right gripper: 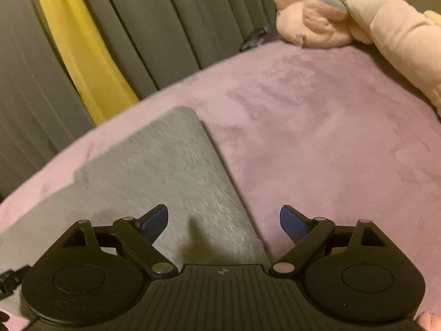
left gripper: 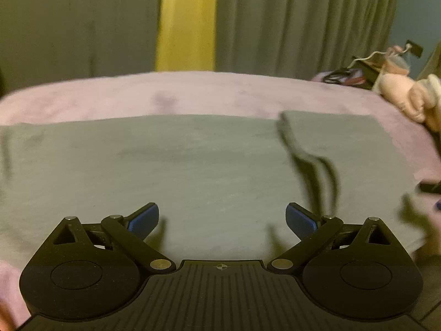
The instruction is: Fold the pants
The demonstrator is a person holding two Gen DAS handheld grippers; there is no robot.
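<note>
Grey pants (left gripper: 193, 165) lie flat across a pink blanket (left gripper: 137, 96) on a bed, with a dark drawstring (left gripper: 308, 162) lying on their right part. My left gripper (left gripper: 222, 220) is open and empty, just above the near middle of the pants. In the right wrist view the pants' right end (right gripper: 165, 171) shows with a rounded far corner. My right gripper (right gripper: 223, 222) is open and empty, over the pants' right edge where it meets the blanket (right gripper: 317, 138).
Pink plush toys (right gripper: 344, 19) lie at the bed's far right, also in the left wrist view (left gripper: 408, 93). Grey curtains (left gripper: 289, 22) with a yellow strip (left gripper: 187, 22) hang behind the bed. Dark clutter (left gripper: 347, 75) sits at the far right corner.
</note>
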